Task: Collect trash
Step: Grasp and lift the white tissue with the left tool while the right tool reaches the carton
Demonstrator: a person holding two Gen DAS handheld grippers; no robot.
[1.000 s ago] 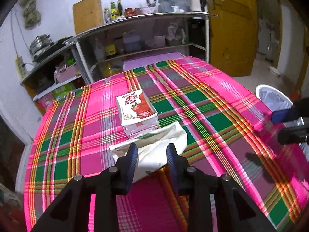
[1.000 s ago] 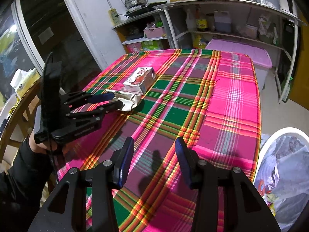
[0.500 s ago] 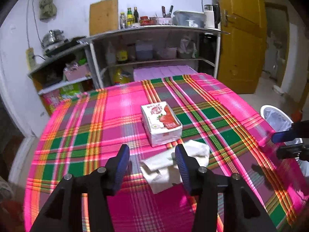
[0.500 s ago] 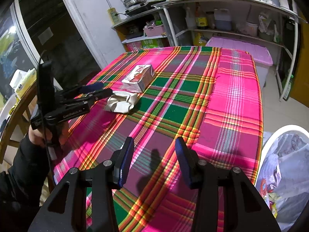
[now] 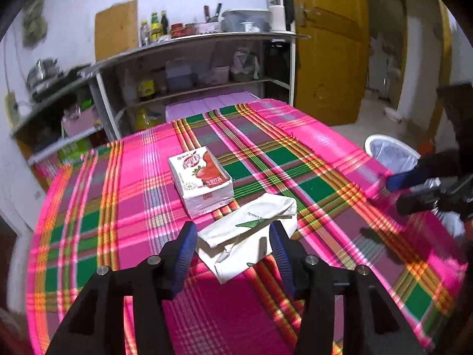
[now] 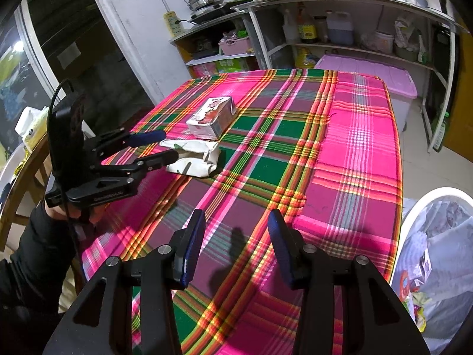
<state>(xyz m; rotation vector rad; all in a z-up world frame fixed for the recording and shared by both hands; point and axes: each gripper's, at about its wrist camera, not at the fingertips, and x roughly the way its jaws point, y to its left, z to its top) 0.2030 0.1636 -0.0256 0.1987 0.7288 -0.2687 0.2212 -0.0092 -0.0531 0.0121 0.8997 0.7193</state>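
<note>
On the pink plaid tablecloth (image 5: 295,136), nearest the person, the left gripper (image 5: 233,245) is hovering with its jaws opening wide, the crumpled white paper bag (image 5: 251,236) lying partly between the blue pads but not pinched by them. Off to the side, the right gripper (image 6: 233,245) is waiting above bare cloth with its jaws apart and nothing in them. Just behind the bag, touching or nearly touching it, a red-and-white carton (image 5: 201,180) is lying flat. Beyond the table's edge, a lined white bin (image 6: 437,236) is standing on the floor beside the right gripper. To do this step well, I judge the left gripper should be sinking lower and reaching further over the bag's bulkiest fold before closing, so it is catching several layers rather than a loose flap, and staying clear of the carton.
</note>
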